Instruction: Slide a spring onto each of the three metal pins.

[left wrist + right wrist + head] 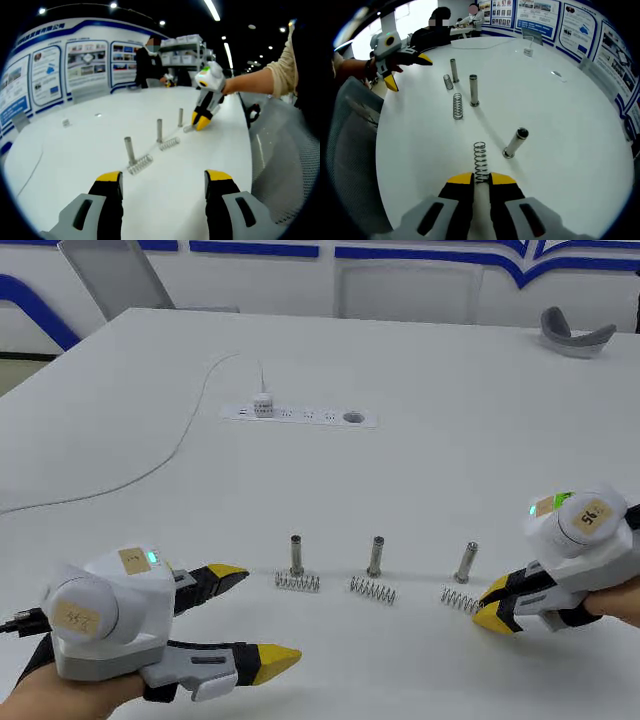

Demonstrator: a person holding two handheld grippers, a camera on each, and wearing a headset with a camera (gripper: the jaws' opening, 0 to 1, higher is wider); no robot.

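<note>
The near end of the right-hand spring (480, 161) is hidden between the fingers (461, 179) of the right gripper (476, 178), which are closed on it. In the head view the bottom edge cuts off the hand (60, 695) holding the left gripper (270, 612), and a cable (160, 465) on the table (420, 480) runs out past the left edge. The writing on the wall posters (50, 75) is too small to read. What the grey curved thing (577, 335) at the table's far edge is cannot be told.
</note>
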